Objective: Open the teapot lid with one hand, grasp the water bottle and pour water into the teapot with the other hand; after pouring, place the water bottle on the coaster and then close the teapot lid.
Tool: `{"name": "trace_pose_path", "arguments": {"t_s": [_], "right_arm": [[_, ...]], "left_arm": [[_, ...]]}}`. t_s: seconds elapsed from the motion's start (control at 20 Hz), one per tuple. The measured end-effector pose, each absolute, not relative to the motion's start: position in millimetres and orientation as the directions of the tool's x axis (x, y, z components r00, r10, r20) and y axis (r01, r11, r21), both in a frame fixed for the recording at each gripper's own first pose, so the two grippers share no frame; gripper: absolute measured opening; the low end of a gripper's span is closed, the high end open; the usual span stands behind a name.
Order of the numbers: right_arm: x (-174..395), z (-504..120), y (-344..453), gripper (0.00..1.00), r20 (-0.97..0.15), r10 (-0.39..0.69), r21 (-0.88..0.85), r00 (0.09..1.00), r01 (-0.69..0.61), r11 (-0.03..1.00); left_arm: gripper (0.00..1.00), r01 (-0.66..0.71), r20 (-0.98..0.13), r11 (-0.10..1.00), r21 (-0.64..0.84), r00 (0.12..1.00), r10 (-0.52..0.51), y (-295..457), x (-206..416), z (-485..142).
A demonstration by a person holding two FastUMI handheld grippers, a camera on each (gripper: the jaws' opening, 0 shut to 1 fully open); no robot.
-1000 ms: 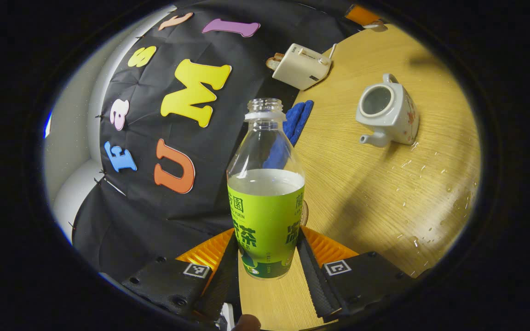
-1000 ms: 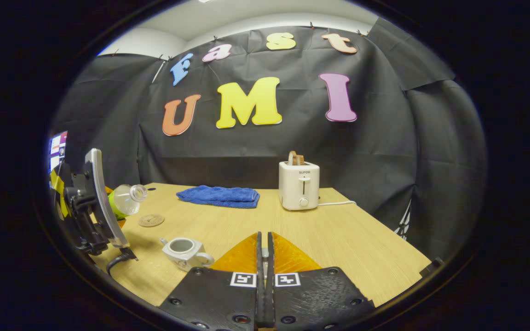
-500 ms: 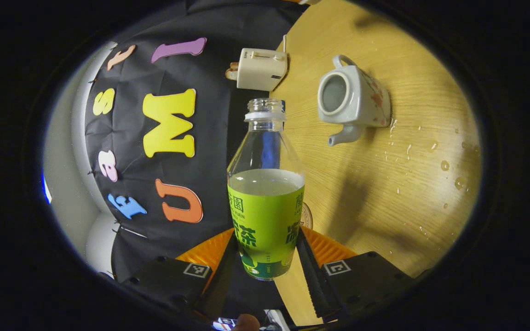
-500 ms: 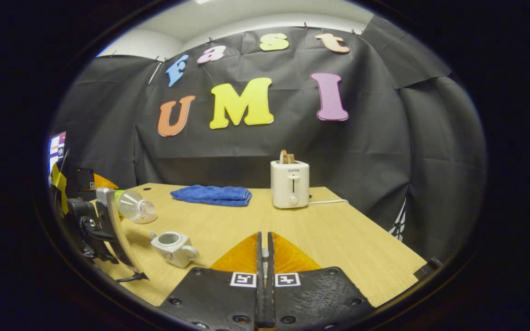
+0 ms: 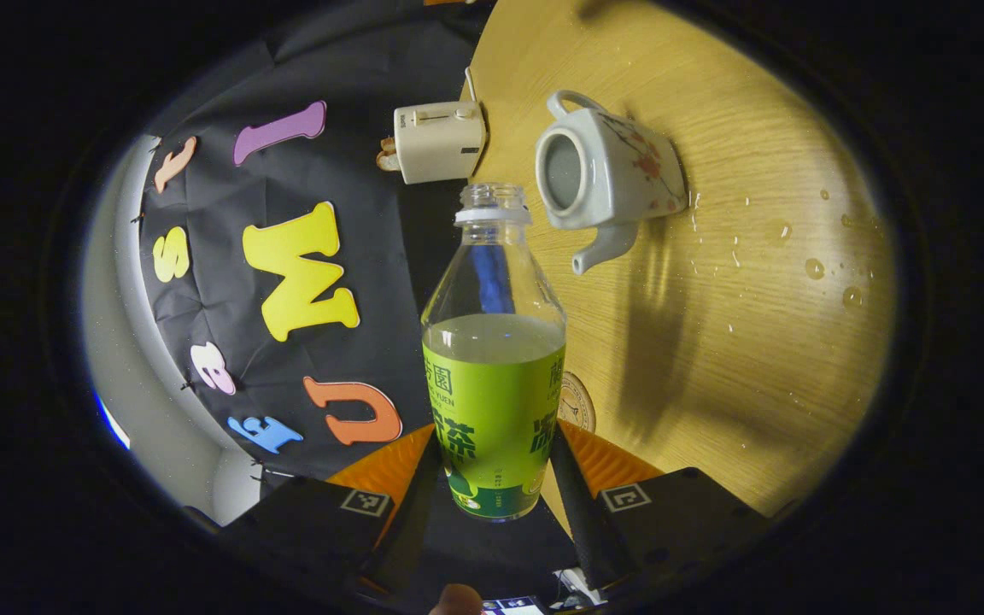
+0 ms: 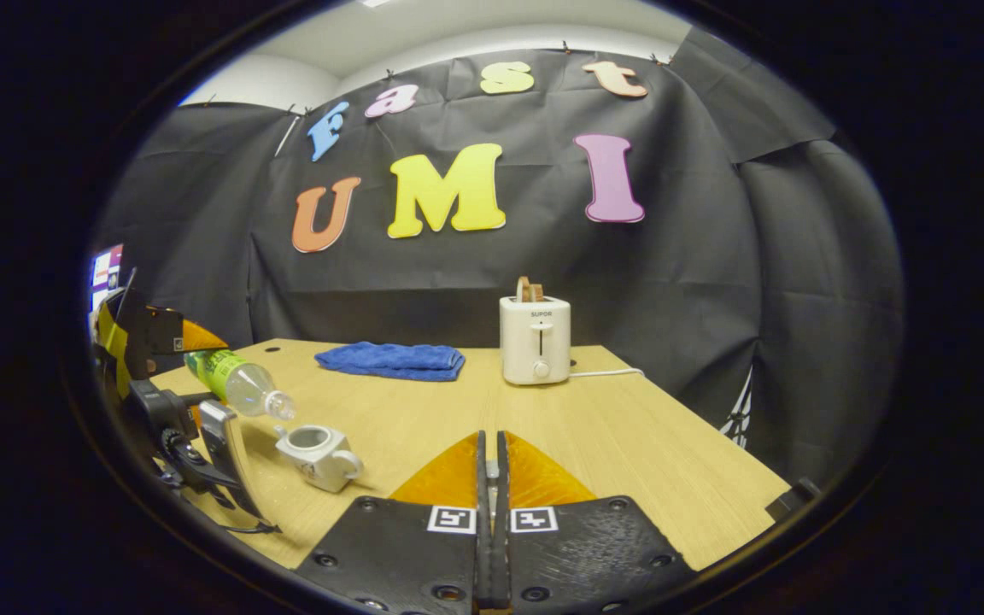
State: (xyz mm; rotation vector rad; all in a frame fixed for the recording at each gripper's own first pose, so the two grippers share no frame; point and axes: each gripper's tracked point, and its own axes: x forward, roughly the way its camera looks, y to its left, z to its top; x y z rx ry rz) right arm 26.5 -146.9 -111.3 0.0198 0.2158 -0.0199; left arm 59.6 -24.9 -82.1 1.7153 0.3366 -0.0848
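Left hand-held gripper (image 5: pixel 492 478) pinched the water bottle (image 5: pixel 493 359), tipped toward the lidless teapot (image 5: pixel 603 171) for pouring (right hand-held gripper (image 6: pixel 489 512) pressed together).

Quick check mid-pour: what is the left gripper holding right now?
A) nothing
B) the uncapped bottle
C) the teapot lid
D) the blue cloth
B: the left gripper is clamped on the bottle, whose capless mouth is tipped toward the open teapot.

- Ahead of me on the tabletop (image 6: pixel 629 444), a toaster (image 6: pixel 535 340) with bread in its slot.
- A folded blue towel (image 6: pixel 389 360) left of it.
- Water drops (image 5: pixel 812 269) on the wood.
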Motion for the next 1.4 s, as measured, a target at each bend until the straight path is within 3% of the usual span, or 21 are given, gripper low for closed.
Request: {"name": "trace_pose_path", "arguments": {"t_s": [1.4], "right_arm": [[24,-111,-147,0.00,-0.212,-0.002,0.039,0.977,0.010,0.999]], "left_arm": [[0.74,0.265,-0.205,-0.451,0.853,0.963,0.177,-42,74,-42]]}}
